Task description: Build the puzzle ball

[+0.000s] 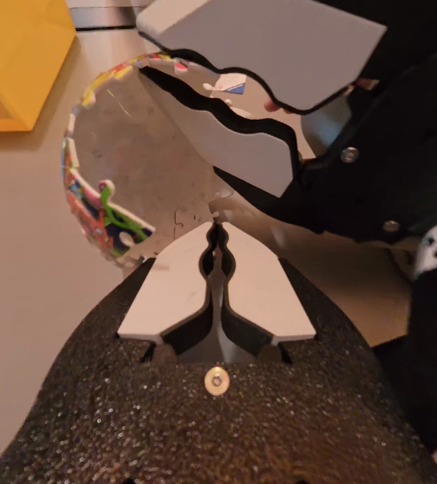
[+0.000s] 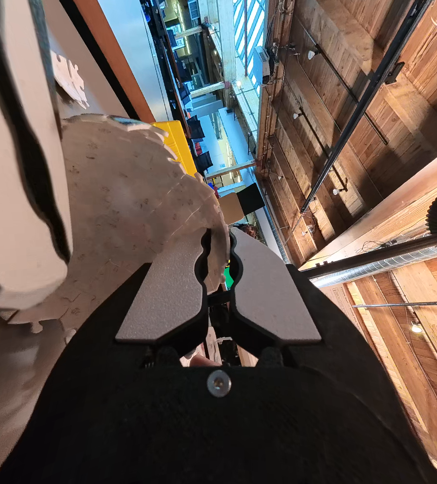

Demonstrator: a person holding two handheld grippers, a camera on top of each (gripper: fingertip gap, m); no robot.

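Note:
The partly built puzzle ball (image 1: 133,162) is a curved shell, grey inside and brightly printed outside, held above the beige table (image 1: 15,235). My left gripper (image 1: 216,228) is shut on the shell's near lower edge. My right gripper (image 1: 148,55) comes in from the upper right and is closed over the shell's far upper rim. In the right wrist view the right gripper (image 2: 218,251) pinches the toothed rim of the shell (image 2: 123,193). One of the left gripper's fingers (image 2: 2,183) shows large and blurred at the left.
A yellow box (image 1: 15,65) stands on the table at the far left, and also shows in the right wrist view (image 2: 178,141). A loose cluster of joined grey pieces (image 2: 68,78) lies on the table. A few small pieces and a paper (image 1: 231,86) lie beyond the shell. One gripper's finger ends stand about 10 cm off the other's.

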